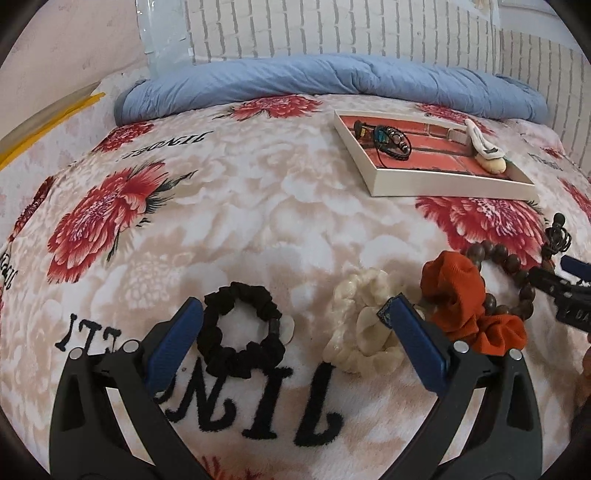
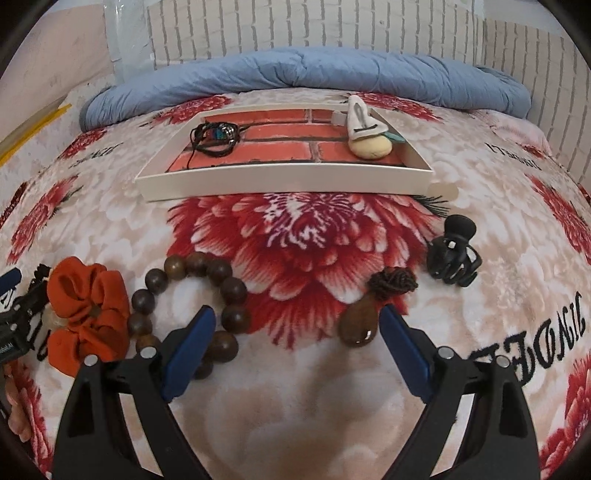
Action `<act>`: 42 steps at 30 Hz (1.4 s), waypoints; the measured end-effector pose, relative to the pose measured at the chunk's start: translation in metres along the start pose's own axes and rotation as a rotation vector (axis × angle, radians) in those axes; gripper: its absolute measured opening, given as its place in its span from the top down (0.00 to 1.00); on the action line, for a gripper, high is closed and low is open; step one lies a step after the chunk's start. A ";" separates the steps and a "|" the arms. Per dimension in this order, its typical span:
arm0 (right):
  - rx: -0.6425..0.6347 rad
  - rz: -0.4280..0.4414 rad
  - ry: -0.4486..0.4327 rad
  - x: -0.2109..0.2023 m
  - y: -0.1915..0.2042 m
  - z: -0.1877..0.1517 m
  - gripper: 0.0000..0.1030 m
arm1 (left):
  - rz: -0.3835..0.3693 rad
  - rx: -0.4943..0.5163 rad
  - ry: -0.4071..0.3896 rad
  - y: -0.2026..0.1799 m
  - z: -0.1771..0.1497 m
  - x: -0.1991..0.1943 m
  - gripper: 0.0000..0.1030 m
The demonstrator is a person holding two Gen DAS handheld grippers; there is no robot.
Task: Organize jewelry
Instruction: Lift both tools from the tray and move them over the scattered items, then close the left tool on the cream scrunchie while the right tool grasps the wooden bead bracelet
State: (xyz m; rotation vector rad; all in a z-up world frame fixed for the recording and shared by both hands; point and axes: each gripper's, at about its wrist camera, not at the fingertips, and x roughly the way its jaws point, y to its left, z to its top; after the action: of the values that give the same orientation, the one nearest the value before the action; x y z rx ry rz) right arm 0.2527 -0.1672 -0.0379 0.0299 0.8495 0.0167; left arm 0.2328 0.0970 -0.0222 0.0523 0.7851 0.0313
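The black scrunchie (image 1: 240, 328) lies flat on the bed, between the spread fingers of the left claw (image 1: 291, 321), just beside the left finger; nothing is pinched. To its right sit a cream scrunchie (image 1: 360, 325), partly under the right finger, and an orange scrunchie (image 1: 469, 302) overlapping a bracelet of dark wooden beads (image 2: 207, 299). The right claw (image 2: 299, 325) is also wide apart and empty, with the bead bracelet at its left finger and a brown pendant on a knotted cord (image 2: 364, 317) near its right one. A black claw clip (image 2: 452, 254) rests farther off to the right.

A good pick probably means choosing one piece per claw: centre the fingers over the scrunchie's ring, press lightly into the soft blanket, and close on the fabric alone so the neighbouring cream one is not dragged along. The beads may roll, so gripping across the strand seems safer.

The white tray (image 2: 288, 181), lined with a brick print, lies well beyond and already holds a dark cord bracelet bundle (image 2: 216, 138) and a pale hair clip (image 2: 365, 127). The floral blanket (image 2: 303, 236) covers the bed; a blue quilt (image 2: 306, 70) is rolled against a white brick-pattern wall (image 2: 314, 26).
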 end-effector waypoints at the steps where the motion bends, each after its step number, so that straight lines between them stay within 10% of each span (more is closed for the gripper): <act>1: -0.003 0.002 0.004 0.002 0.001 0.000 0.21 | -0.003 -0.001 -0.004 0.000 0.000 0.000 0.05; 28: -0.040 0.032 0.047 0.023 0.022 -0.001 0.47 | -0.133 -0.007 0.110 -0.012 0.000 0.034 0.80; 42: -0.047 0.028 0.023 0.022 0.022 -0.005 0.52 | -0.153 -0.021 0.112 -0.009 -0.002 0.035 0.83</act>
State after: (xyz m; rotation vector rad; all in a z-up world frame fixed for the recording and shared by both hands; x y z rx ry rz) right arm 0.2632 -0.1444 -0.0566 -0.0025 0.8718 0.0633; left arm 0.2562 0.0903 -0.0490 -0.0297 0.8989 -0.1034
